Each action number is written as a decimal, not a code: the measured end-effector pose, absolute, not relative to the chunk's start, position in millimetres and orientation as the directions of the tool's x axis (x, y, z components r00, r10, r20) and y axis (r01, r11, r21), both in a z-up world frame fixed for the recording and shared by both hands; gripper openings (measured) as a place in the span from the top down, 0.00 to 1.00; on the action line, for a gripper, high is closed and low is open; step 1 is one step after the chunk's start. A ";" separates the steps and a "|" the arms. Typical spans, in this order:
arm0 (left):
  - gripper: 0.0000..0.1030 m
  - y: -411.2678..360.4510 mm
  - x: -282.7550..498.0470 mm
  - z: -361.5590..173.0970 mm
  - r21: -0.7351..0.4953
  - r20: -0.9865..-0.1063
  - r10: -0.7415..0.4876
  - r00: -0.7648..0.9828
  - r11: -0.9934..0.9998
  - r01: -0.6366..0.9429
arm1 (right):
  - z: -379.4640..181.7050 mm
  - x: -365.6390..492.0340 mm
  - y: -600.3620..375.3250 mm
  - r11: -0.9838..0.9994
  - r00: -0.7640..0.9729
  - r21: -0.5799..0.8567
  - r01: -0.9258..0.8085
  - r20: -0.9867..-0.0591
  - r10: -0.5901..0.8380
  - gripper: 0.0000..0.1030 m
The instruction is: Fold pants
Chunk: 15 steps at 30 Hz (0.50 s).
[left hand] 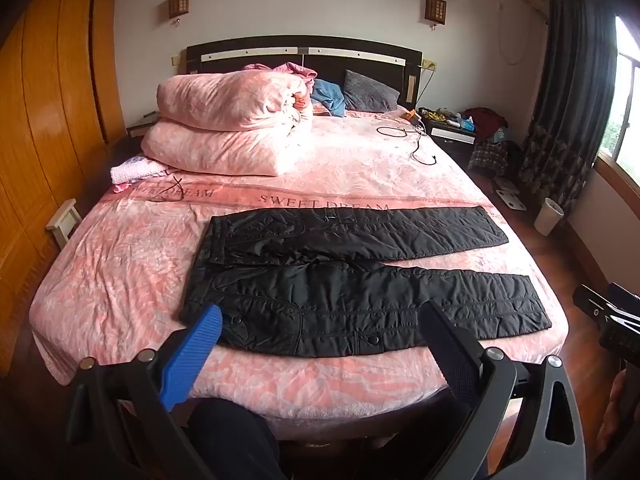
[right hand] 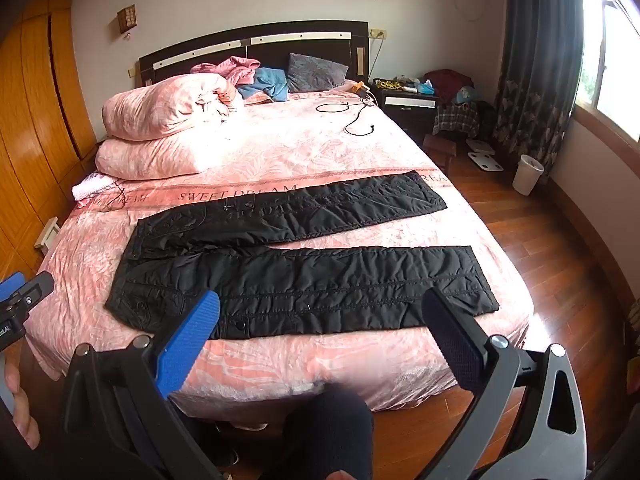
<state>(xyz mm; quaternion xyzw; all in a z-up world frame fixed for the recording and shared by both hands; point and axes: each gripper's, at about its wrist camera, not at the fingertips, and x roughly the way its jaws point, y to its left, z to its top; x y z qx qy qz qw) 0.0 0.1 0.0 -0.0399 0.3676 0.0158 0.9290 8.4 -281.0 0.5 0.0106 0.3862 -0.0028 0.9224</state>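
While both tools [left hand: 320, 320] [right hand: 324, 312] spread empty, only right view shows stool [right hand: 440, 150].

Daylit bedroom, fisheye optics, sharp centre with darkened corners.

Daylight enters through the bright glazed window [left hand: 624, 92] [right hand: 608, 40], which is overexposed to near white in both views. The dark patterned curtain [left hand: 560, 92] [right hand: 532, 60] beside the window stays readable. The pink floral bedspread [left hand: 340, 168] [right hand: 280, 148] left of the window is evenly lit, with washed-out patches on the folded pink quilt [left hand: 224, 120] [right hand: 160, 128]. The glossy orange wooden wardrobe [left hand: 44, 100] [right hand: 28, 120], on the side farthest from the window, shows soft reflections. The polished wood floor [right hand: 540, 272] below the window carries glare. Straight lines bow strongly toward the edges; corners vignette to black. Focus holds across the bed; near parts at the bottom edge lie in shadow.
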 end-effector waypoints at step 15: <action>0.04 0.3 -1.3 0.6 -0.059 -0.684 0.002 0.729 0.997 -0.058 | -0.1 8.5 -279.5 1.000 0.703 0.006 0.014 -0.711 -0.006 0.02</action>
